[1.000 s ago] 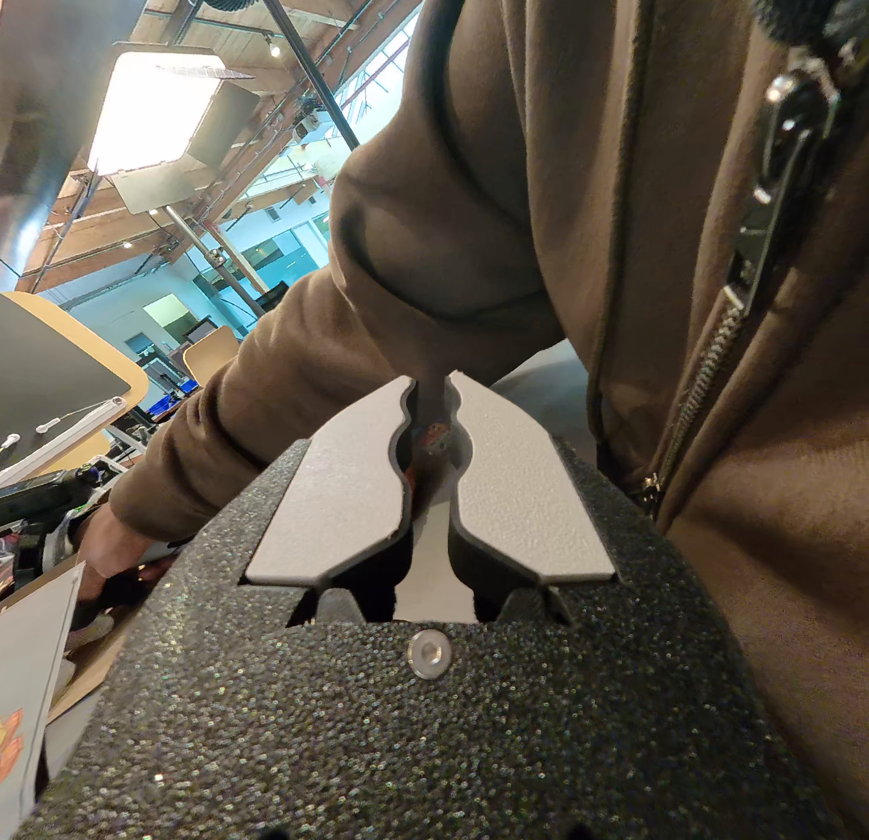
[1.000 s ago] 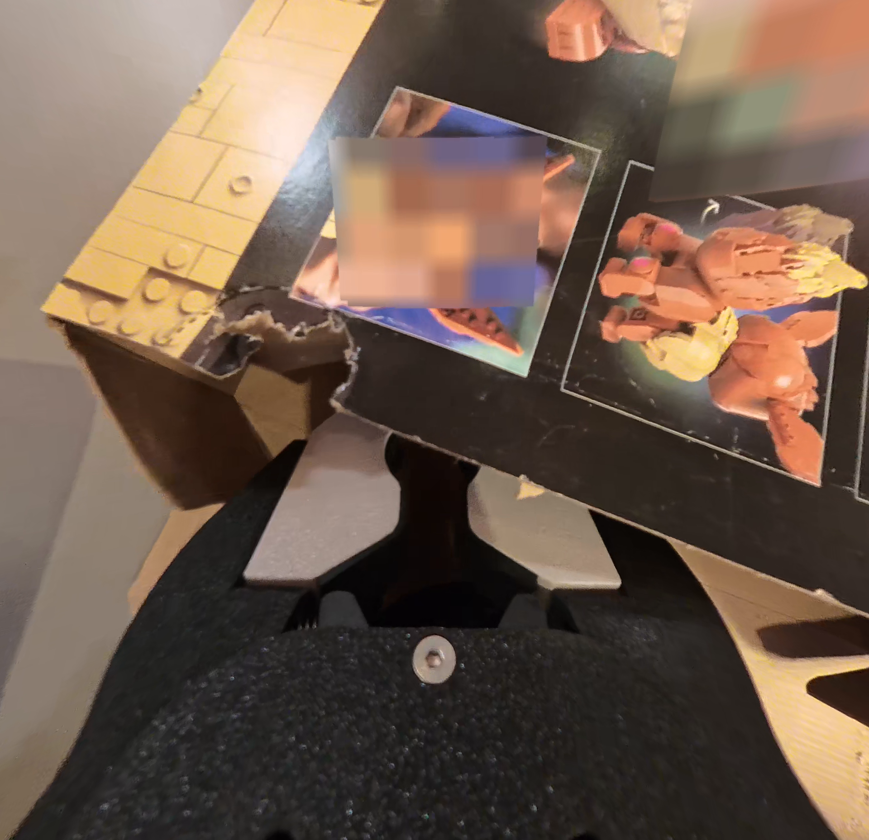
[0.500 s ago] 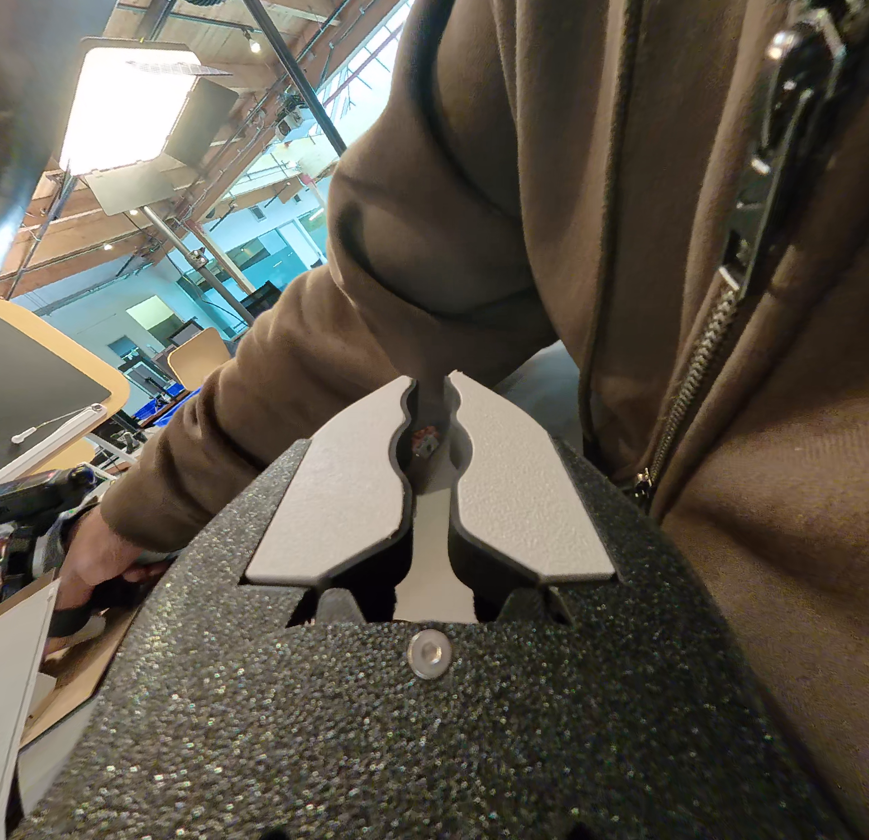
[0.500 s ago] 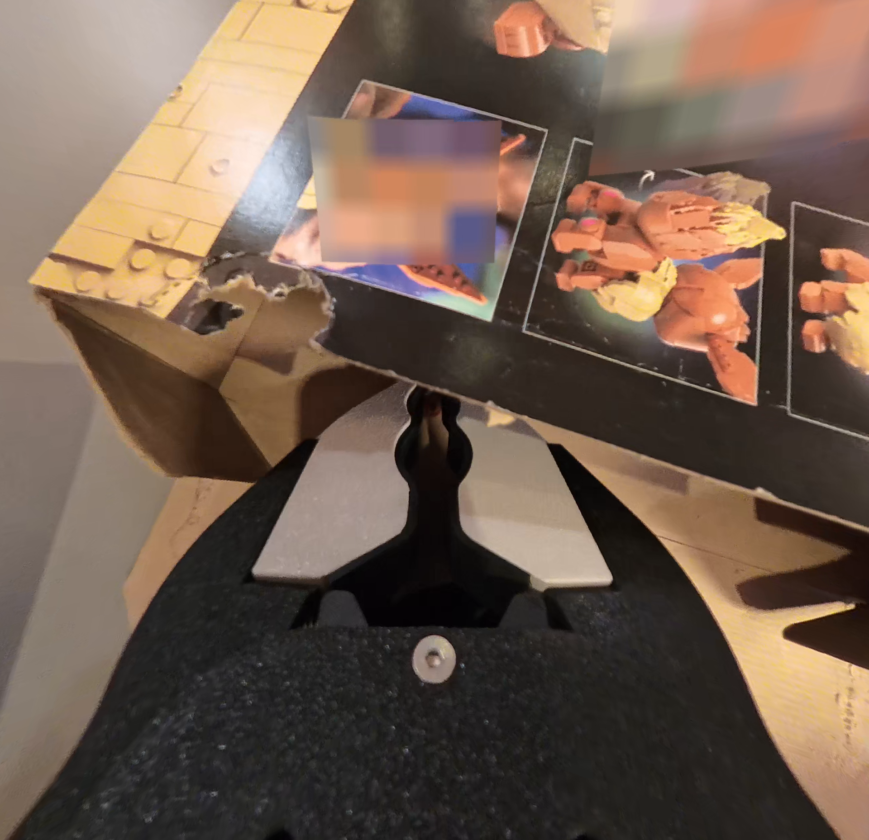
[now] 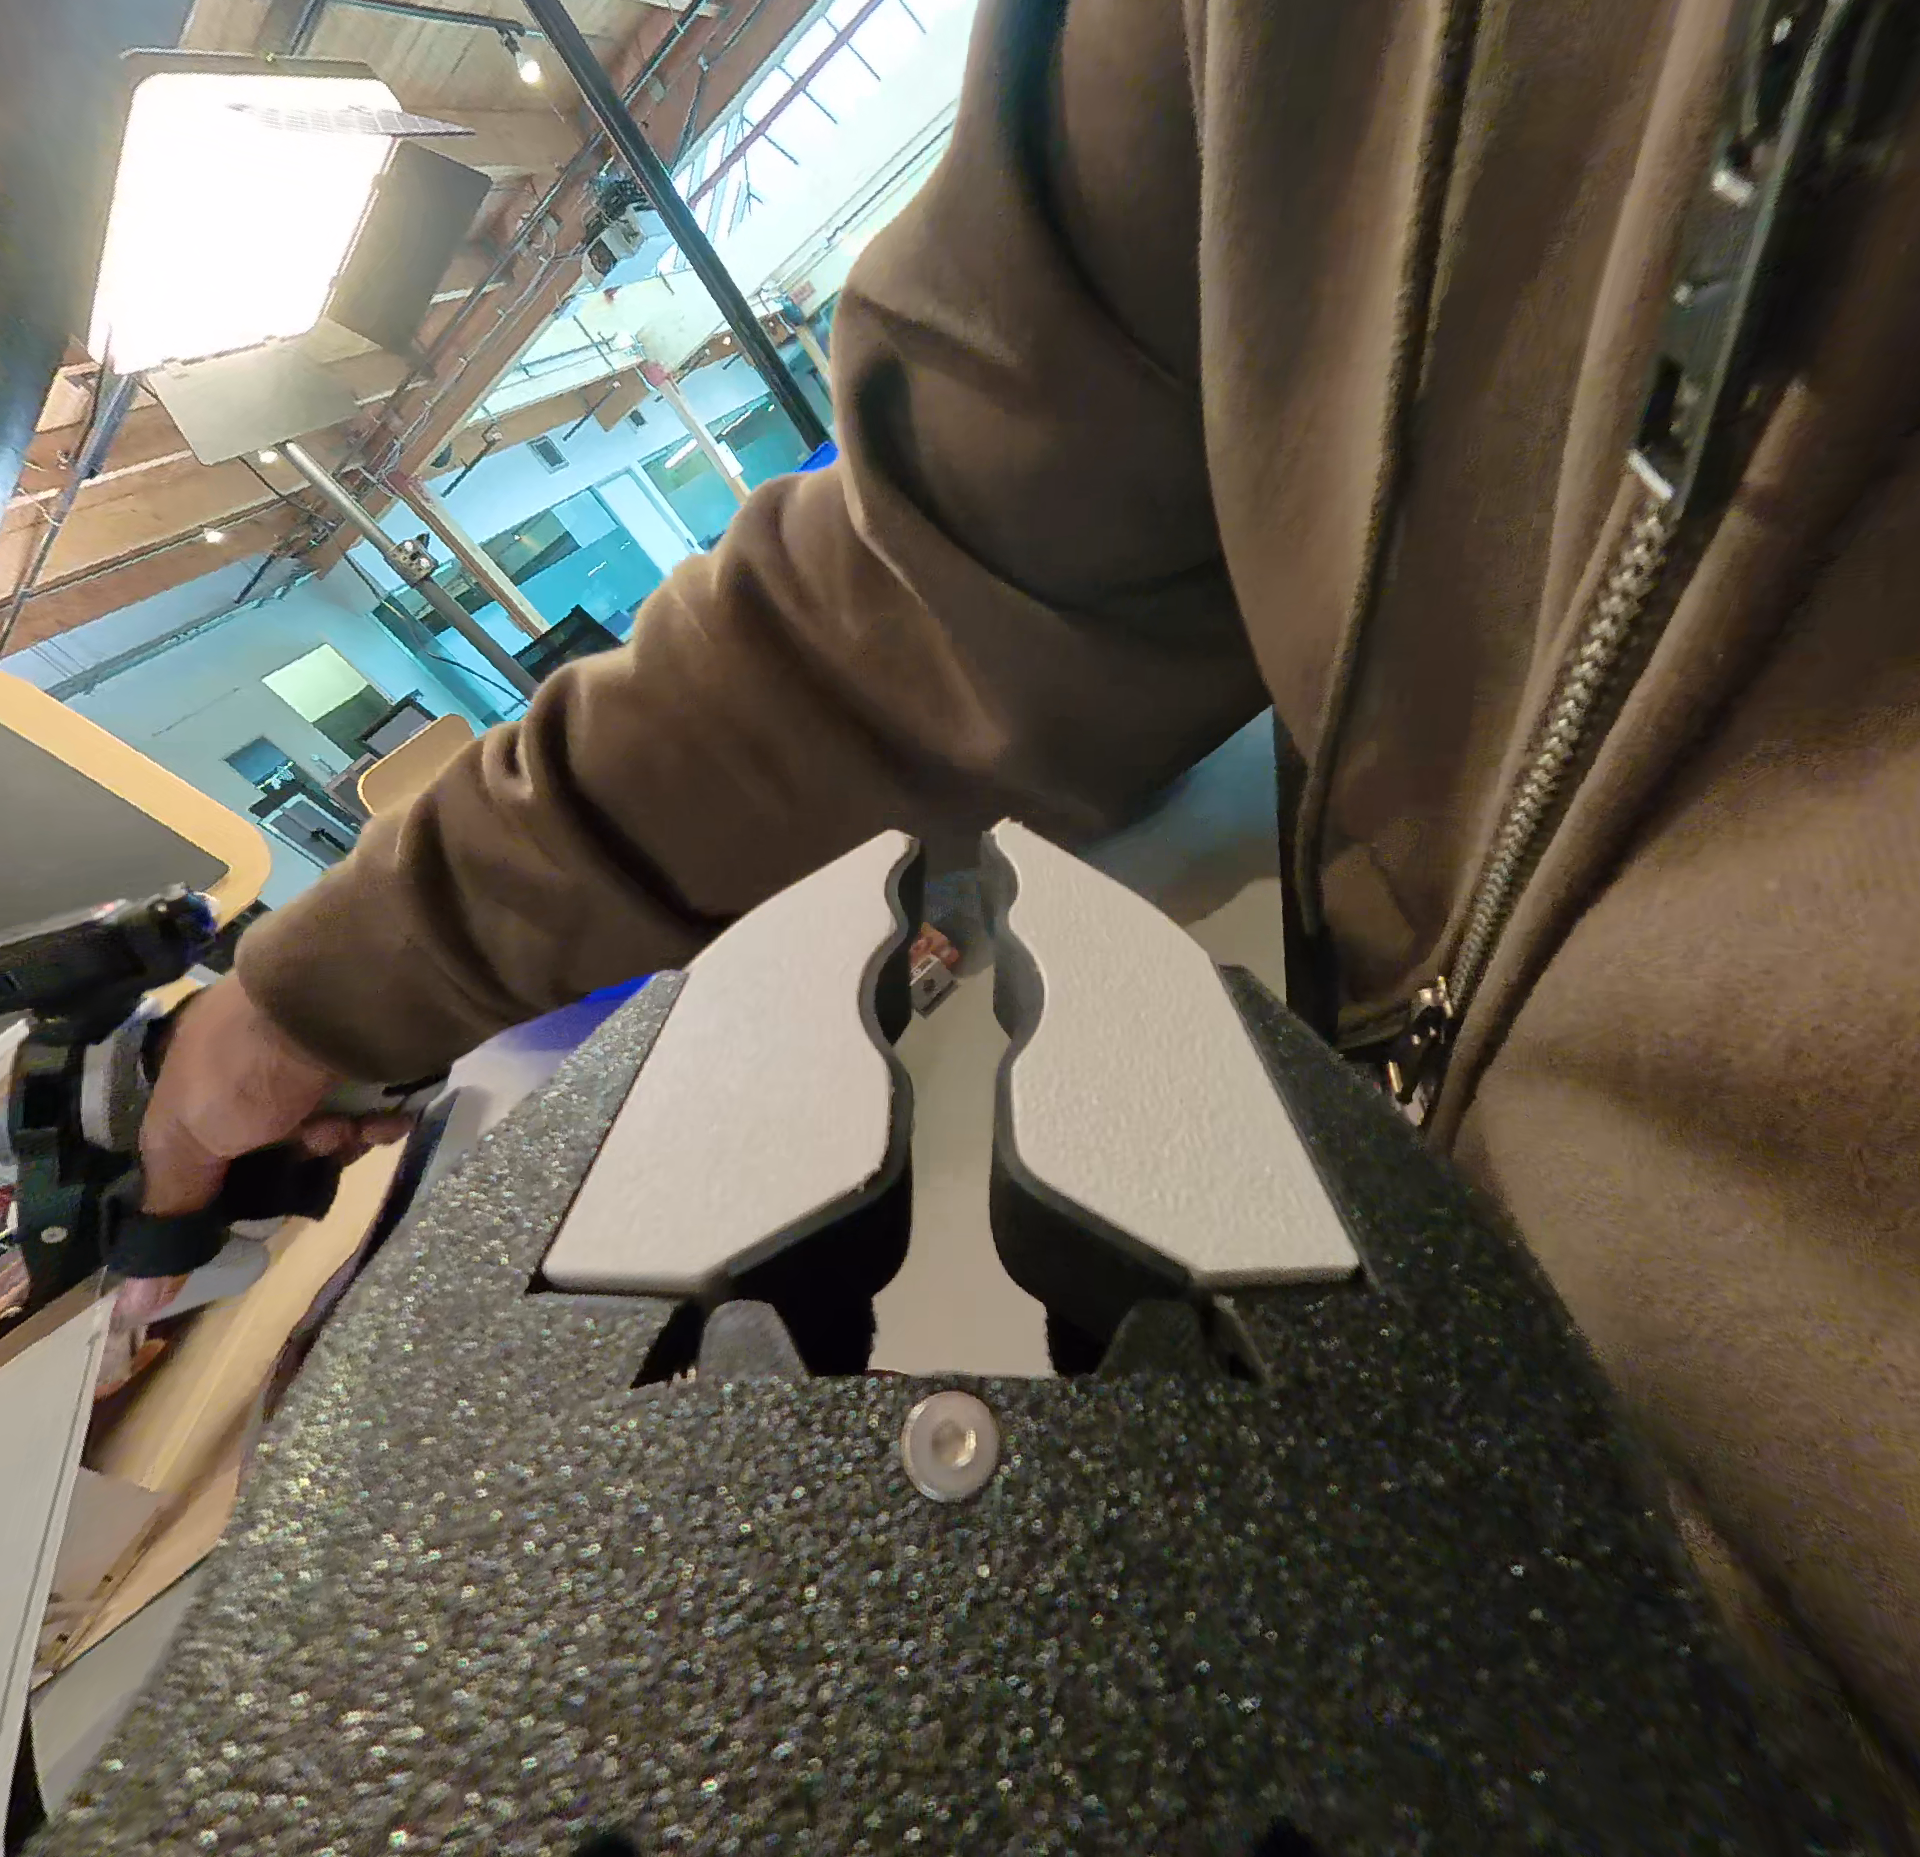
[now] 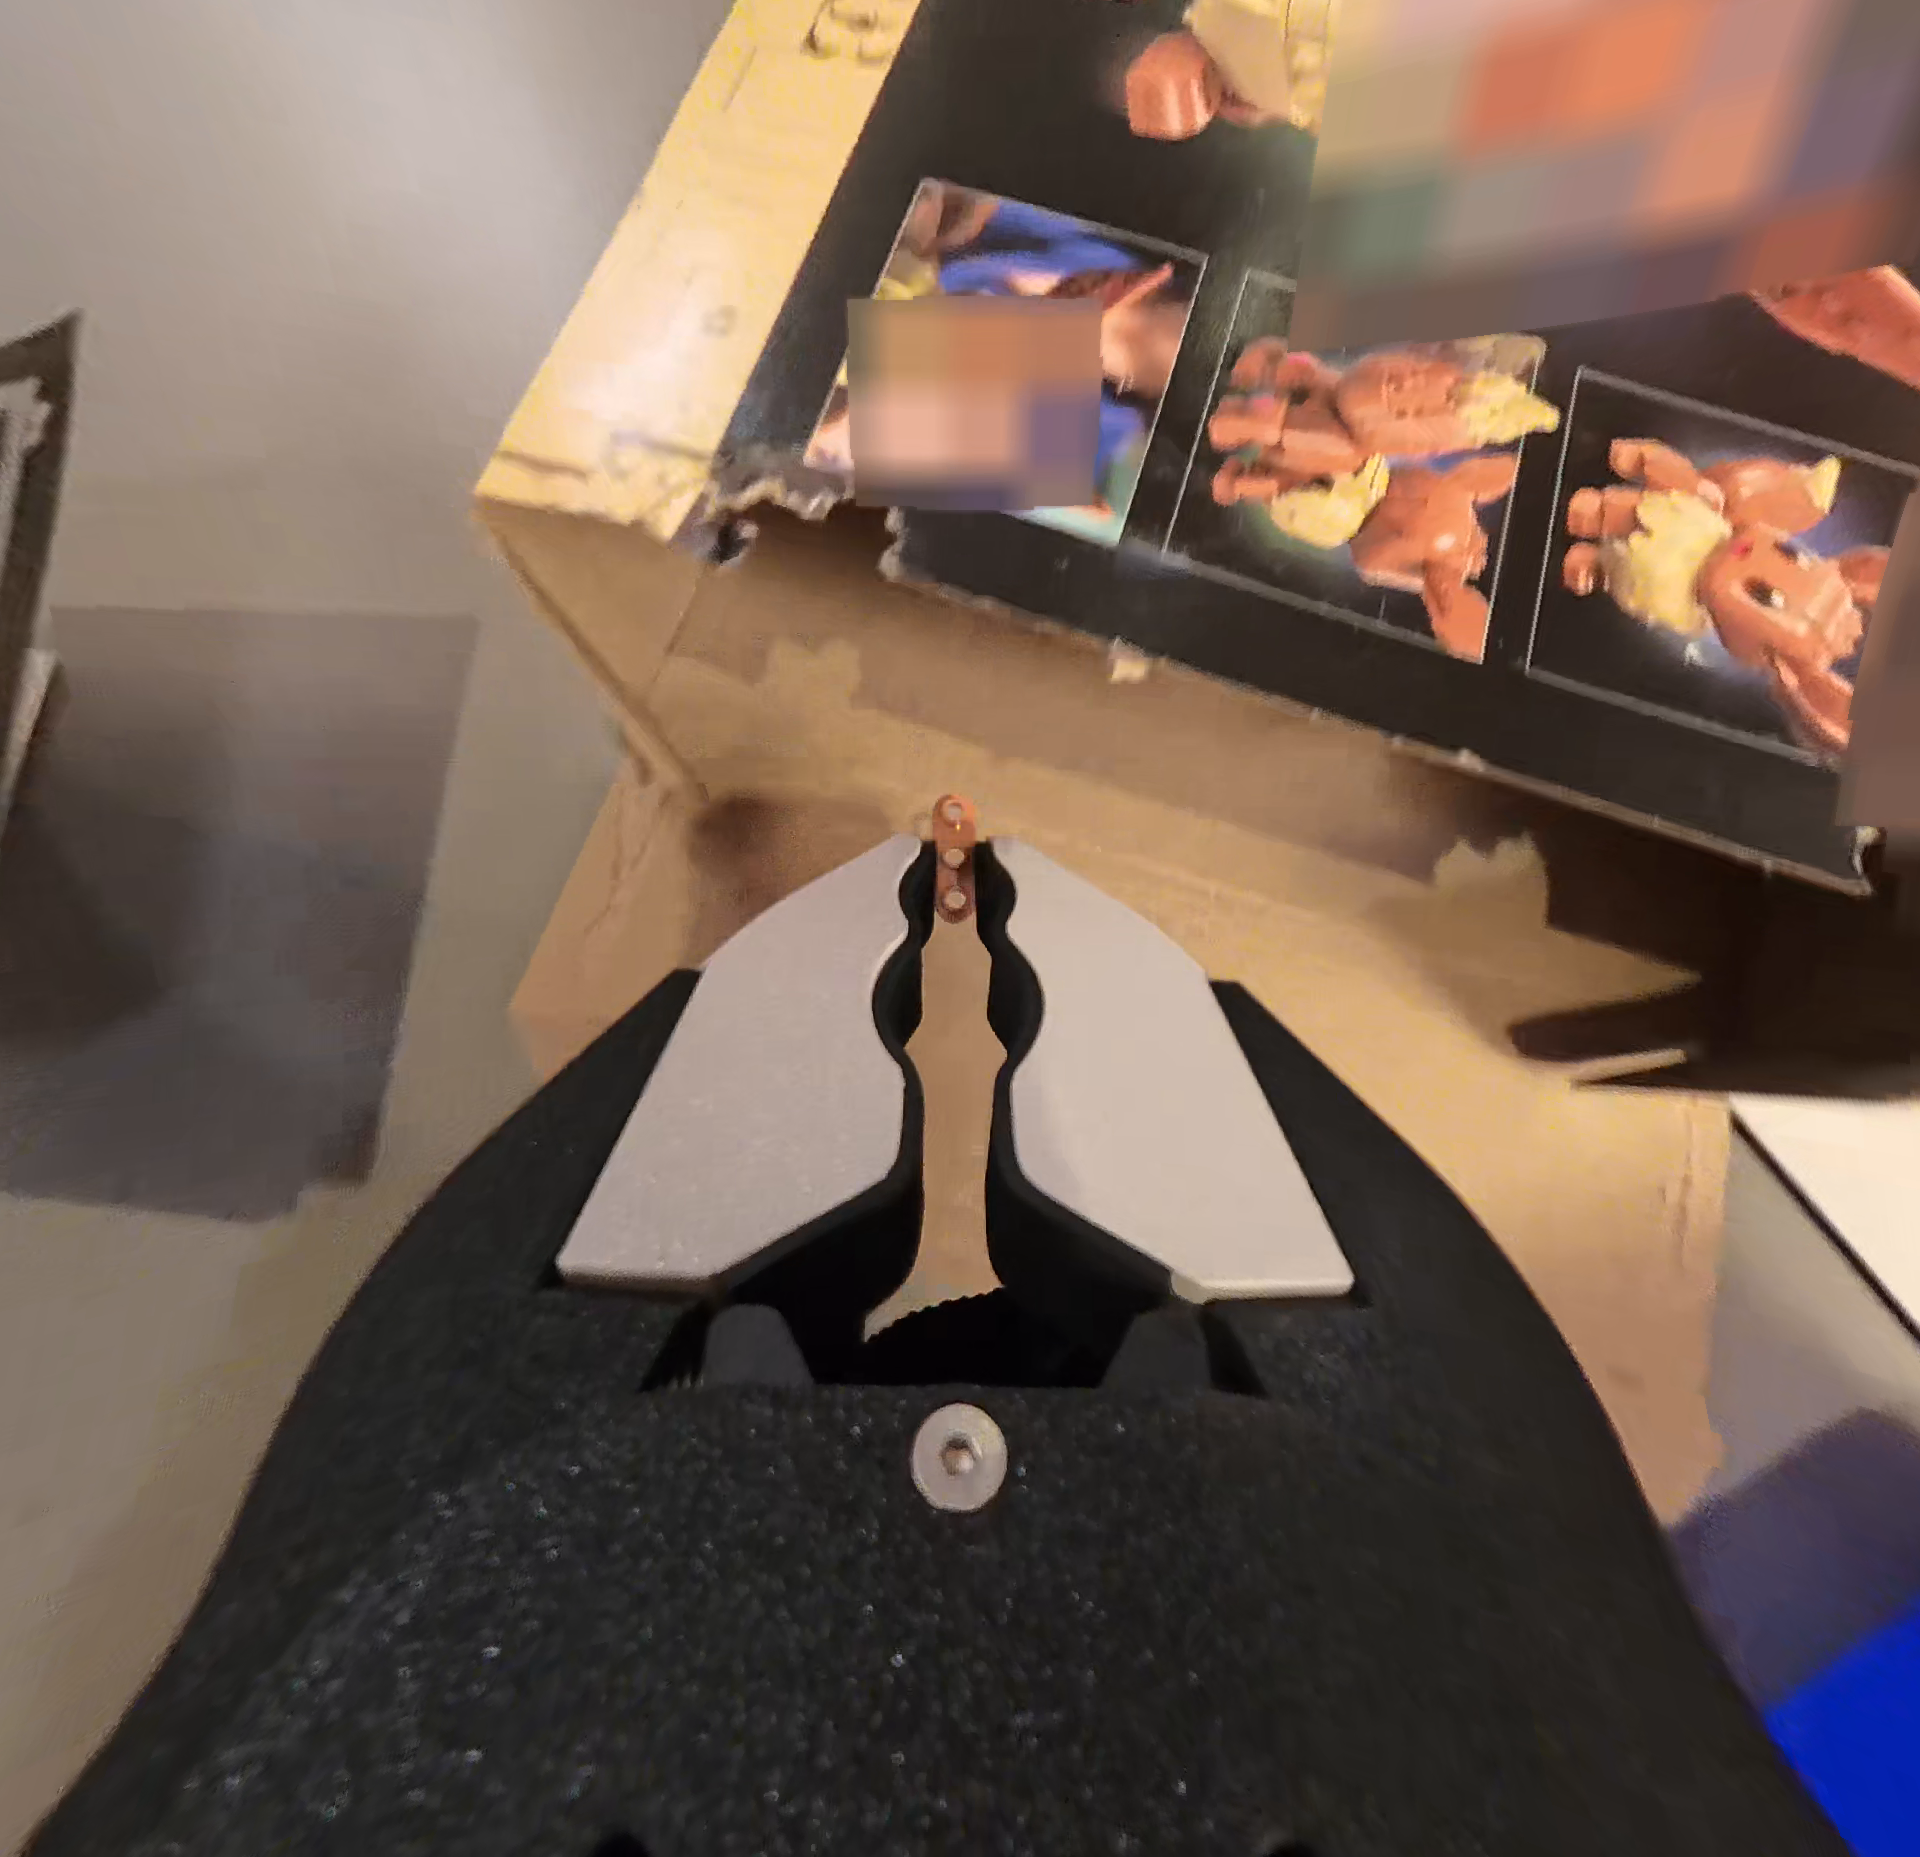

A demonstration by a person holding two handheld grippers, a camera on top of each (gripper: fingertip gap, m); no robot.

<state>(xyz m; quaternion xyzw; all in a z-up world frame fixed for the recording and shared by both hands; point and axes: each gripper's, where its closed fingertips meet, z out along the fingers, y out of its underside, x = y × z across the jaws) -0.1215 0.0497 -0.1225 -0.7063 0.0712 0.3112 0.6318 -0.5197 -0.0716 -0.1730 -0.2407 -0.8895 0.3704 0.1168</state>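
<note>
Pinching a small orange-brown toy plate (image 6: pixel 952 857) with three studs, our right tongs (image 6: pixel 954 851) stand nearly closed, the piece upright between the tips and projecting a little beyond them. Just ahead we see a torn cardboard toy box (image 6: pixel 1049 654), printed black with a yellow brick-pattern band and pictures of an orange brick-built figure; its ragged open flap (image 6: pixel 1195 903) lies flat under the tongs. The box rests on a pale grey worktop (image 6: pixel 208 1340), and the view is somewhat motion-blurred. A blue patch (image 6: pixel 1829 1703) shows at lower right; we cannot tell what it is.

Our left tongs (image 5: pixel 954 851) point up toward the person's brown zip hoodie (image 5: pixel 1558 872). They are narrow, and a small grey-and-orange piece (image 5: pixel 930 981) sits in the gap between the fingers; we cannot tell whether the fingers press on it. To the left, the person's hand (image 5: pixel 223 1111) grips the black handle of the other gripper. Behind it we see a bright panel light (image 5: pixel 234 218), a wooden ceiling (image 5: pixel 457 51) and a tan-edged board (image 5: pixel 135 820).
</note>
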